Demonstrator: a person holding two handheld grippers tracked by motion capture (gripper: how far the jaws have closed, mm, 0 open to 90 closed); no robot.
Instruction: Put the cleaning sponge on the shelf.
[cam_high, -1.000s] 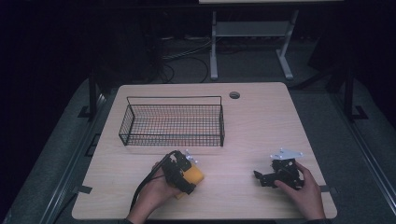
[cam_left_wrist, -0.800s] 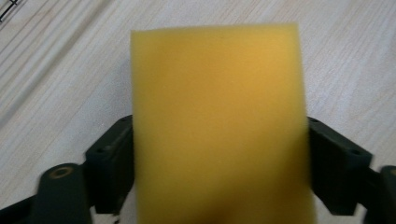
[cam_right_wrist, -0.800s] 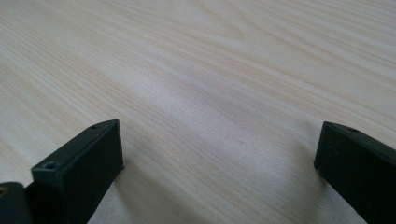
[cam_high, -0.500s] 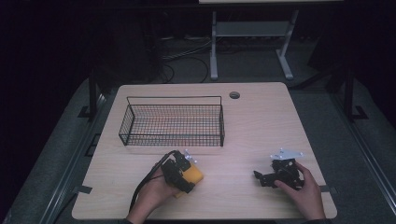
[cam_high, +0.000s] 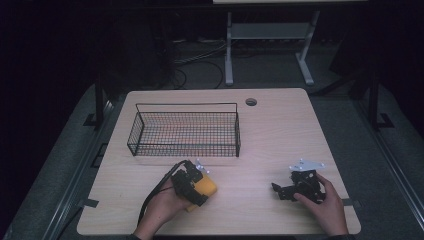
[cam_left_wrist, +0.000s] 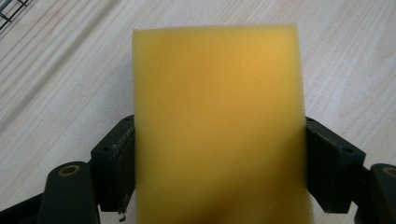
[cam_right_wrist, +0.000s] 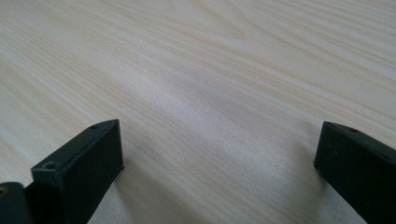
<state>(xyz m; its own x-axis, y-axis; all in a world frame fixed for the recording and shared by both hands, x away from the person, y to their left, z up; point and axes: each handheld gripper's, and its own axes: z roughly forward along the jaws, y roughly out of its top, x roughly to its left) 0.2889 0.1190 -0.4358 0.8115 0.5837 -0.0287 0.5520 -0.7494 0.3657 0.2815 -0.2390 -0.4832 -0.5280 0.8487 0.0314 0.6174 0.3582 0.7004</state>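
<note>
A yellow sponge (cam_high: 206, 187) lies at the front left of the wooden table (cam_high: 280, 135), and my left gripper (cam_high: 200, 186) is shut on it. In the left gripper view the sponge (cam_left_wrist: 217, 121) spans the whole gap between the two black jaws, which press its sides. My right gripper (cam_high: 278, 190) rests low at the front right, held by a hand. In the right gripper view its fingers (cam_right_wrist: 81, 165) stand wide apart over bare wood, so it is open with nothing between them.
A black wire basket (cam_high: 184, 131) stands just behind the left gripper, with nothing in it; a corner of the basket (cam_left_wrist: 10, 10) appears in the left gripper view. A round cable hole (cam_high: 251, 102) sits near the table's far edge. A metal stand (cam_high: 265, 45) is on the floor beyond.
</note>
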